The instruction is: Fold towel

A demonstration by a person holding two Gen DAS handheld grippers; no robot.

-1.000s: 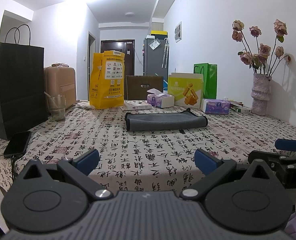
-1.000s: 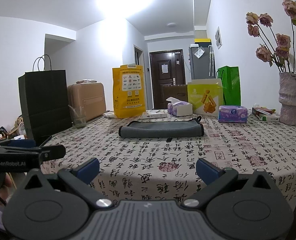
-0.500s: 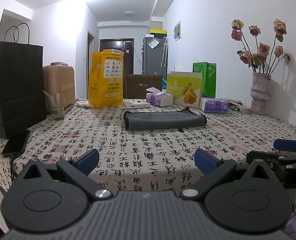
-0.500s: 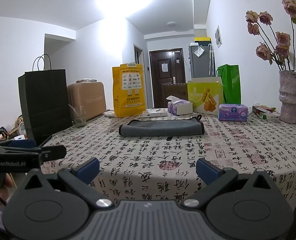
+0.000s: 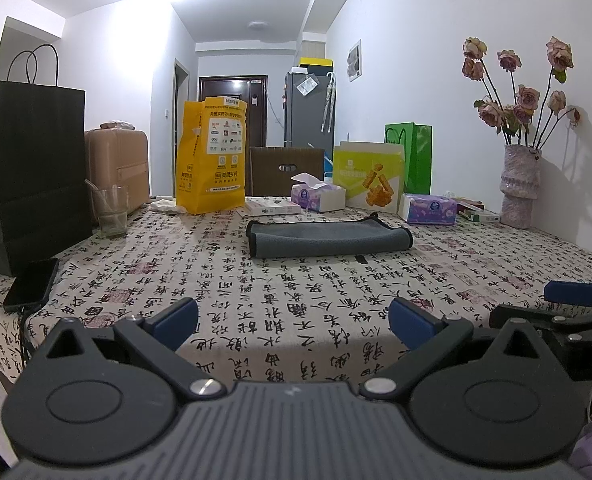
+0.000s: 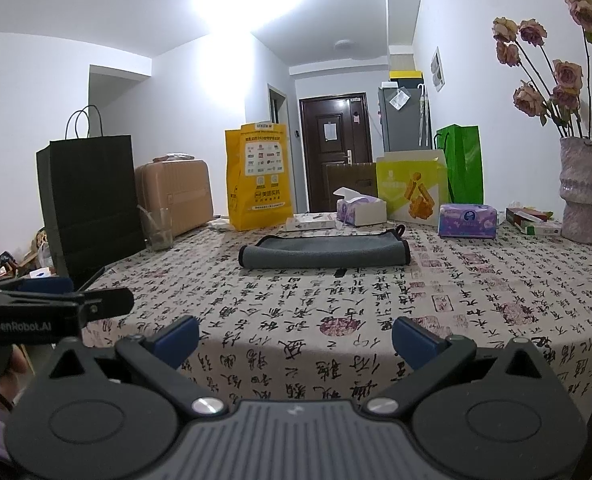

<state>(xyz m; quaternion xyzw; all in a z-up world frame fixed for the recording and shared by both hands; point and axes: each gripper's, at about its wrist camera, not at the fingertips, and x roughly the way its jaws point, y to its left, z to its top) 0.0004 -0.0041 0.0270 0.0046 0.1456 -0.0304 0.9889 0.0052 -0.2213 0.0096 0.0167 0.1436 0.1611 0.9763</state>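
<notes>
A grey towel [image 5: 330, 238] with a dark edge lies folded flat in the middle of the table; the right wrist view has the same towel [image 6: 326, 254] straight ahead. My left gripper [image 5: 293, 322] hovers at the table's near edge, well short of the towel, open with nothing between its blue pads. My right gripper [image 6: 296, 334] is likewise open and empty at the near edge. Each gripper shows in the other's view: the right gripper [image 5: 572, 300] at the far right, the left gripper [image 6: 55, 300] at the far left.
The table [image 5: 296, 292] wears a calligraphy-print cloth. A black bag [image 5: 27, 168], glass [image 5: 111, 210] and phone [image 5: 31, 284] sit left. A yellow bag [image 5: 209, 156], tissue boxes [image 5: 318, 196] and a snack box [image 5: 368, 182] line the back. A flower vase [image 5: 520, 186] stands right.
Both views have drifted slightly lower and back; the towel sits a little higher in frame. Both grippers stay open and the towel has not moved.
</notes>
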